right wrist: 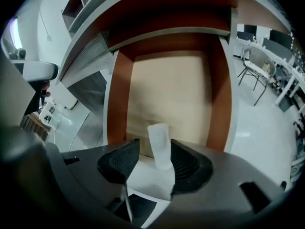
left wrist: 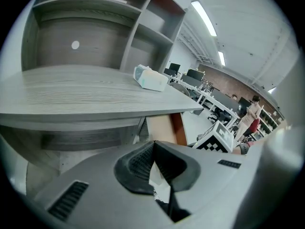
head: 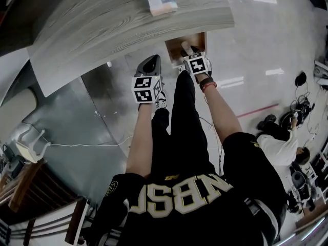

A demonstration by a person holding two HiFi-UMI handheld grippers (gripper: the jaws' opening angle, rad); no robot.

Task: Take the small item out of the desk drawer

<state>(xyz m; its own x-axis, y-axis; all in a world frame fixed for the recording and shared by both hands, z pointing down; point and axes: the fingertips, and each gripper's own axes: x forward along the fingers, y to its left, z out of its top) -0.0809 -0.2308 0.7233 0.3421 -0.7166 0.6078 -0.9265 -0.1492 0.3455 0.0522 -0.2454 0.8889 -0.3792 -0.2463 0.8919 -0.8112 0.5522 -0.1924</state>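
R gripper [head: 188, 50] at open drawer [head: 175, 45].

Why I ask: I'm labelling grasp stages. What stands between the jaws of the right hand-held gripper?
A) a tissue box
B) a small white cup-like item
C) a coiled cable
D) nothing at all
B: the right gripper view shows a small white item standing between the open jaws of the right hand-held gripper, in front of the open drawer.
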